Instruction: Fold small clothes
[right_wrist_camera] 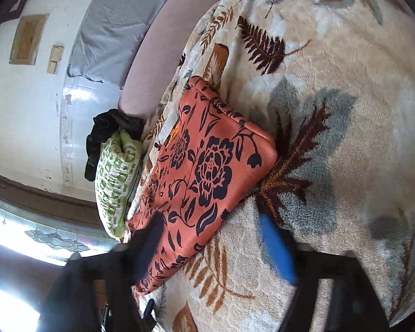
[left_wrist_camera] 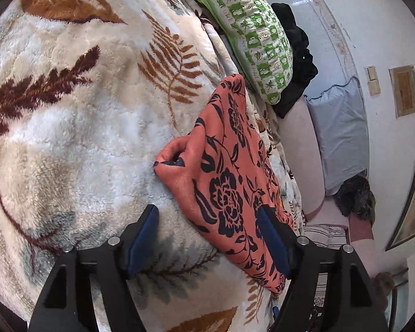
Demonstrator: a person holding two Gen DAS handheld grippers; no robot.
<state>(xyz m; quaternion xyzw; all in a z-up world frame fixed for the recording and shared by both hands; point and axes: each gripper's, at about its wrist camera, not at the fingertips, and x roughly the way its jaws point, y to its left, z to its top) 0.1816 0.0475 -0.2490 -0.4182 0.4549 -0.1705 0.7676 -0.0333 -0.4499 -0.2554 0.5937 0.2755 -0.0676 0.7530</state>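
Spread across nearly the whole of both views: a plush cream blanket (left_wrist_camera: pixel 77 127) with brown, rust and grey fern leaves, covering the bed. Beyond its far edge, a bare pinkish mattress strip (left_wrist_camera: pixel 304 144), then a white wall (left_wrist_camera: pixel 387 27) with pale switch plates (left_wrist_camera: pixel 373 80) and a framed picture (left_wrist_camera: pixel 404 91). Against that wall, a grey-blue pillow (left_wrist_camera: pixel 341 135). Next in size, a green-and-white patterned pillow (left_wrist_camera: pixel 251 33) lying along the blanket's edge, with a crumpled black garment (left_wrist_camera: pixel 296 58) tucked behind it, between pillow and wall. At one end of the grey-blue pillow, a dark furry heap (left_wrist_camera: pixel 355 196), too blurred to identify.

On the blanket, just beside the green pillow and near the bed's edge: the task's piece, an orange cloth with dark floral print (left_wrist_camera: pixel 227 177), folded into a flat, roughly rectangular packet, one corner bulging slightly with a small open tuck. Lying loose, gripped by nothing.

Left gripper (left_wrist_camera: pixel 210 238) spread wide, blue-padded fingers (left_wrist_camera: pixel 142 240) well apart; one pad over bare blanket, the other over the near end of the orange cloth, contact not clear. Right gripper (right_wrist_camera: pixel 215 246) likewise spread wide and motion-blurred; one blue pad over bare blanket, the darker one overlapping the cloth's near edge in the right wrist view, pressing on nothing that can be made out. Nothing lying between either pair of fingers and the cloth.
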